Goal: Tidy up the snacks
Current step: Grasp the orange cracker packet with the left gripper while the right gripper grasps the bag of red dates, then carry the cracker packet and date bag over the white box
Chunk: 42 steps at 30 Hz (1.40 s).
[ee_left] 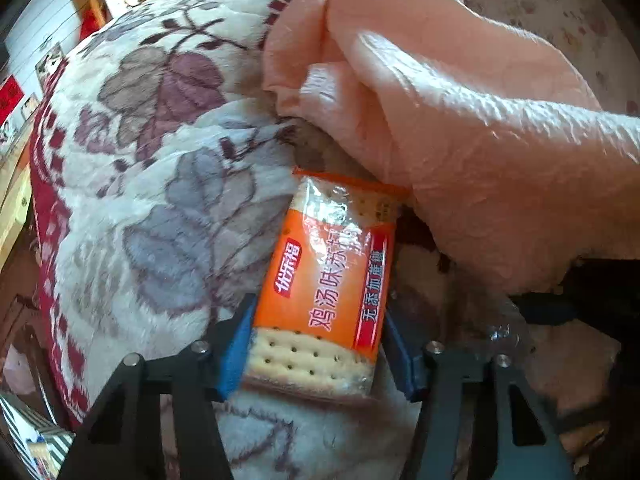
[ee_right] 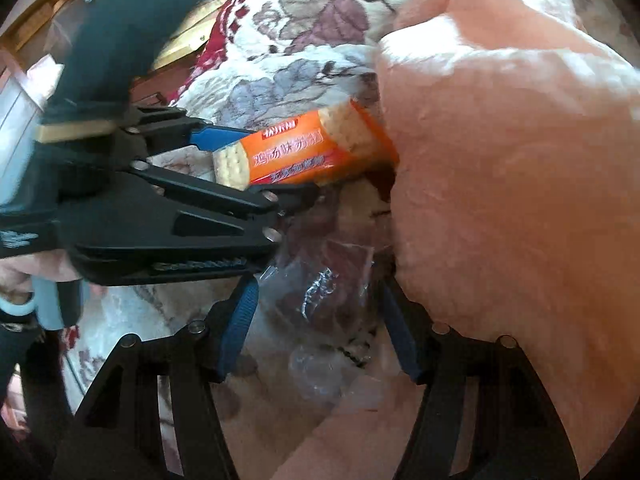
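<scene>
Currently left hand-held gripper [ee_left: 316, 344] clamped on orange cracker packet [ee_left: 324, 280], its far end nosing into pink bag [ee_left: 460, 120] over floral blanket [ee_left: 160, 160]. Right hand-held gripper [ee_right: 316, 328] apart, around clear wrapper [ee_right: 332, 280]. Best push deeper before releasing.

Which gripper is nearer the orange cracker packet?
Left. The left gripper is clamped on the cracker packet; the right gripper sits apart below it, around a clear plastic bag.

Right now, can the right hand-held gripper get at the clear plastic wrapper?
Probably yes: the clear plastic wrapper lies between the open right hand-held gripper fingers; the peach bag crowds one side without covering it.
</scene>
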### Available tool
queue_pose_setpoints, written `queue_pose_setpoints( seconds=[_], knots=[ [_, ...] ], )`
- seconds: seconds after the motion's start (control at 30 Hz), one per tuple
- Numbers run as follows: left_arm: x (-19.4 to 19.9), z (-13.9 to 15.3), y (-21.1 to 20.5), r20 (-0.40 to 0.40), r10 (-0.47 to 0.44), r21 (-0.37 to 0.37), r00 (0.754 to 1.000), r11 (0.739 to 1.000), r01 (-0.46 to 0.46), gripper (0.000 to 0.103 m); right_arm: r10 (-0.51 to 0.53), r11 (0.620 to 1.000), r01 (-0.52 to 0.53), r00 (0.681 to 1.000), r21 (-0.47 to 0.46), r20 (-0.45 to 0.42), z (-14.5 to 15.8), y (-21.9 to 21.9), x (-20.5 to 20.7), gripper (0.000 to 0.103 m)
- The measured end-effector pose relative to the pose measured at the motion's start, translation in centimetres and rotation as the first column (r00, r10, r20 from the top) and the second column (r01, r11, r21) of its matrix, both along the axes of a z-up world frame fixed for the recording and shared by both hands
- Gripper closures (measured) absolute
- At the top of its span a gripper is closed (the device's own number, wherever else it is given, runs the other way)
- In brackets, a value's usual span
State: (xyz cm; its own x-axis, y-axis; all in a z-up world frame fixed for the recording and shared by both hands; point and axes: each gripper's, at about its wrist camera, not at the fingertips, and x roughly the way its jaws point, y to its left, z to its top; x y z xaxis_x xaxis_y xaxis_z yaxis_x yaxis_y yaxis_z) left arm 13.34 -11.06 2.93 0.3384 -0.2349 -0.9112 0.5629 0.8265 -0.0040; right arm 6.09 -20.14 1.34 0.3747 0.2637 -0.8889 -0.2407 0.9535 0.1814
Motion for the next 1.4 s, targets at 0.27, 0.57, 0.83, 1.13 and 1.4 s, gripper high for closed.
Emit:
queue_pose_setpoints(
  seconds=[0.27,0.57,0.83,1.13,1.4],
  knots=[
    [-3.3,1.8,3.3,-0.002,0.125,-0.045,0.992,0.991,-0.125,0.045,-0.025,0.998,0.025,1.0,0.057,0.005,1.3,-0.8,-1.4,0.066],
    [-8.1,4.0,8.4,0.062,0.294,-0.083,0.954,0.954,-0.288,0.045,0.029,0.997,-0.032,0.998,0.072,0.053,3.9,2.0,-3.6,0.066],
    [-12.2,5.0,12.5,0.106,0.401,-0.094,0.91,0.915,-0.392,0.045,0.098,0.993,-0.103,0.992,0.062,0.076,4.7,5.7,-5.3,0.066],
    [-15.8,5.9,17.9,0.156,0.526,-0.089,0.836,0.851,-0.518,0.045,0.203,0.977,-0.208,0.975,0.046,0.095,5.8,10.6,-6.9,0.066],
    [-17.7,6.5,21.4,0.179,0.588,-0.096,0.789,0.808,-0.581,0.045,0.292,0.955,-0.295,0.951,0.022,0.099,6.5,14.8,-7.7,0.066]
  ],
)
